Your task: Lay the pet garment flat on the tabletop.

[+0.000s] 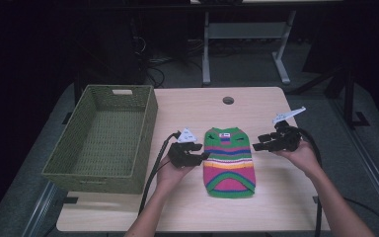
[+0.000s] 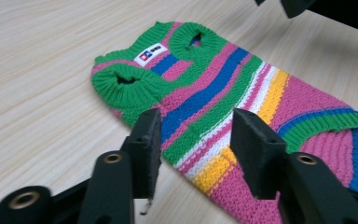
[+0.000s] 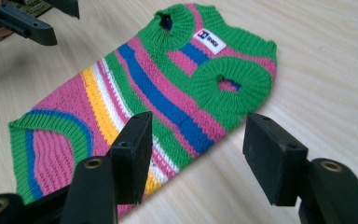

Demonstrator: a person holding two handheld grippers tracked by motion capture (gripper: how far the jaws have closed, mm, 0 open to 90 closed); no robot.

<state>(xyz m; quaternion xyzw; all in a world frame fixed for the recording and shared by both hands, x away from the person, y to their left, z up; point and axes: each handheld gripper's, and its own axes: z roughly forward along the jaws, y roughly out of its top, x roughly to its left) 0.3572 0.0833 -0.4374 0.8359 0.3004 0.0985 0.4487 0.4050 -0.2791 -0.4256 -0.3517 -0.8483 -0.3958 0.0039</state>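
So in the high view the little striped sweater point(image 1: 229, 162) is lying flat near the middle of the wooden table point(image 1: 261, 207), neck end toward the far side, and it doesn't look folded or lifted at all. The left gripper point(image 1: 202, 152) sits just beside its left edge and the right gripper point(image 1: 258, 144) just beside its right edge, both a bit above the tabletop as far as I can tell. The green woven basket point(image 1: 103, 139) on the left of the table has nothing in it. My read: the job is barely started, nothing grabbed yet, and if the sweater is meant for that basket the whole pick and carry is left to do.

Left gripper view: its jaws stand wide apart with nothing between them, aimed over the sweater's point(image 2: 223, 98) side edge, near the armhole. Table under it is pale wood grain.

Right gripper view: same story, jaws spread wide and holding nothing, hovering over the other side edge of the sweater point(image 3: 158, 93). The left gripper point(image 3: 51, 21) peeks in at the far top corner.

Room-wise, back in the high view: dark surroundings, grey floor, a white table frame point(image 1: 246, 44) further back with some cables on the floor.
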